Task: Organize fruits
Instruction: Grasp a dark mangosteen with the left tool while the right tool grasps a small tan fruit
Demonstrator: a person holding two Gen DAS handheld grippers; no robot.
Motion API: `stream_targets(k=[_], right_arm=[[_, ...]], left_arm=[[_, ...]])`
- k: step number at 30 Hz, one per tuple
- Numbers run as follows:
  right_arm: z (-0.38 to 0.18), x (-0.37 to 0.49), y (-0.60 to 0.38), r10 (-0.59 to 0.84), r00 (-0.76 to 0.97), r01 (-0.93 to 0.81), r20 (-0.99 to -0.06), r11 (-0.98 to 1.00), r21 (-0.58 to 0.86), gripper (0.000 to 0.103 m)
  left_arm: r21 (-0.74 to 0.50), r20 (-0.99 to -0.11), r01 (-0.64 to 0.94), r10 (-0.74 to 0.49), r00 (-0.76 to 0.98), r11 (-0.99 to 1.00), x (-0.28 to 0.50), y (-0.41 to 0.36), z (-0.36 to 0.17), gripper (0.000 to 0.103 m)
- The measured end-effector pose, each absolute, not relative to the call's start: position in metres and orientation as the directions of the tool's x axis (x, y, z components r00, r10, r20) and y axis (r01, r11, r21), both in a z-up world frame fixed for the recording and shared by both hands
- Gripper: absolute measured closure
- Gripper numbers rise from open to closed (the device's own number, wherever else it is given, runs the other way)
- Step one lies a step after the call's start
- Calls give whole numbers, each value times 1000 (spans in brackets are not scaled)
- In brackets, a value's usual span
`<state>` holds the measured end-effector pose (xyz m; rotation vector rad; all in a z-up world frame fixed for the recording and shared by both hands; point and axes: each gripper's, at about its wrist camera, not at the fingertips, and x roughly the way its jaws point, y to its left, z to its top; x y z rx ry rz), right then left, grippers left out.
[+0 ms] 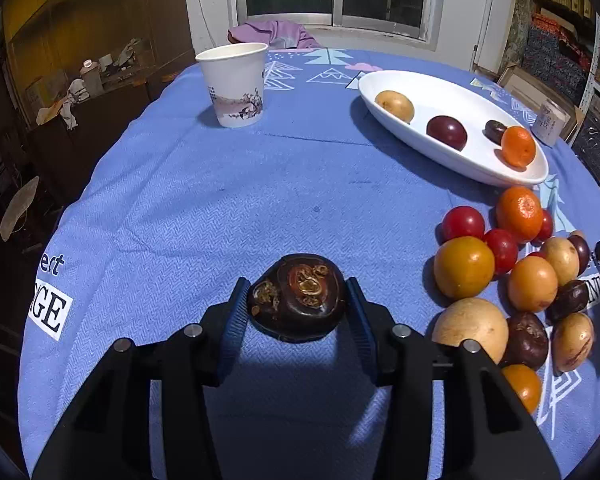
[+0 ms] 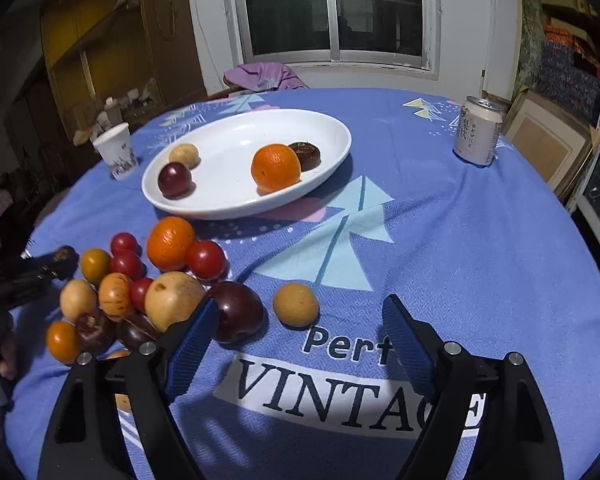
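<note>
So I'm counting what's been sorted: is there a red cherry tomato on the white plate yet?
No. The white plate holds only an orange, a dark plum, a tan fruit and a dark brown one.

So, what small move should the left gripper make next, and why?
Probably carry the water chestnut toward the white plate: the left gripper is shut on it, and the plate already holds another one, with bare space left.

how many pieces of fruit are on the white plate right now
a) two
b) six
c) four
c) The white plate holds four: a tan fruit, a dark red plum, an orange and a dark brown one; the rest lie on the blue cloth.
</note>
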<state>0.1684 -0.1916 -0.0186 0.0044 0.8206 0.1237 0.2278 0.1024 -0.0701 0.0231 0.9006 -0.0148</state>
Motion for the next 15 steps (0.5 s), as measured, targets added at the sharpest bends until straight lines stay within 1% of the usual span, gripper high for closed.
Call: stream_targets(k=[2,3,4,5,6,7,9,11,13,15], right_arm=[[-22,169,-189,98,671,-110,-735,993,32,24],[-22,169,-189,98,674,-111,-732,993,31,24],[-21,169,-189,94,679,-110,-728,994,26,28],[-20,168,-190,93,683,-110,-724,994,23,36],[-18,168,-192,100,686,-107,-721,994,35,41],[-15,169,-198,122,689,-98,-714,992,74,48],[-14,171,-211,131,692,-61,-710,990,124,48],[-20,176,-212,100,676,-41,-730,994,98,51],[-25,177,-201,112,657,-84,-745,994,76,52],[-30,177,-187,69,661,-104,-748,995,0,55]], left_arm=[[15,-782,27,-6,624,1000,227,101,-69,56],[15,-783,31,-8,622,999,227,100,-69,56],[14,-783,32,-9,622,999,226,100,-69,56],[13,-784,32,-10,621,999,226,100,-69,56],[11,-783,31,-11,622,999,226,100,-69,56],[8,-782,28,-12,623,1000,226,101,-69,56],[-1,-782,25,-17,623,1000,225,103,-68,56],[-8,-784,24,-21,621,1000,225,104,-68,56],[-10,-785,25,-23,619,1000,225,104,-68,56],[-7,-785,27,-22,619,1000,224,104,-68,55]])
